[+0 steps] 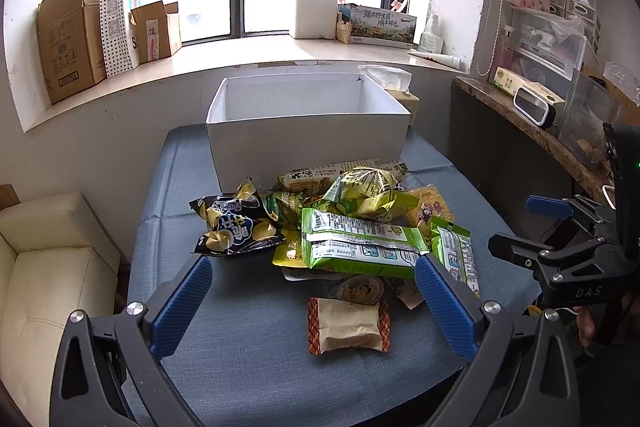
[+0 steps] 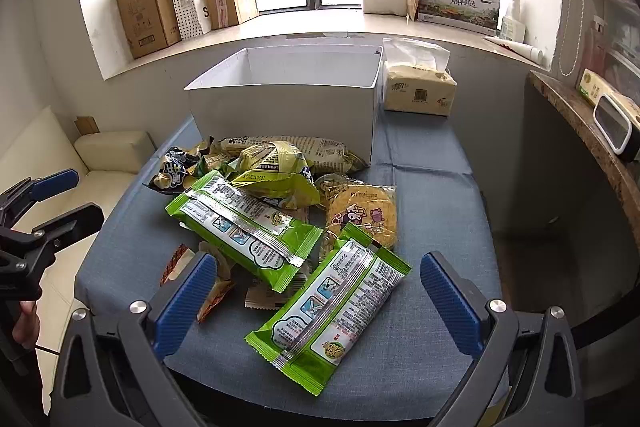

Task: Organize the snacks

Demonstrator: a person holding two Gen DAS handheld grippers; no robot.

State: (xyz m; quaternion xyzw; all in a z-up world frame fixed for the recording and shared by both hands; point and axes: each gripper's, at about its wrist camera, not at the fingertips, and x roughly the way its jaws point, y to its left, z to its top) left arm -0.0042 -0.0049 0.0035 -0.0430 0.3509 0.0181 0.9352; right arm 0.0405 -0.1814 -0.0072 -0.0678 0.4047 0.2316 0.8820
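Observation:
A pile of snack packets lies on the blue table (image 1: pixel 240 367) in front of an open white box (image 1: pixel 308 139), which also shows in the right wrist view (image 2: pixel 280 115). The pile holds a black chip bag (image 1: pixel 234 227), green packets (image 1: pixel 360 247) (image 2: pixel 332 311) (image 2: pixel 244 231), a yellow-green bag (image 2: pixel 276 171), a yellow noodle pack (image 2: pixel 362 211) and a small brown packet (image 1: pixel 348 323). My left gripper (image 1: pixel 314 303) is open above the brown packet. My right gripper (image 2: pixel 320 303) is open over the nearest green packet.
A tissue pack (image 2: pixel 418 89) stands right of the box. A cream sofa (image 1: pixel 44 267) is left of the table. A stone shelf (image 1: pixel 540 131) with containers runs along the right. Cardboard boxes (image 1: pixel 72 39) and bags sit on the window sill.

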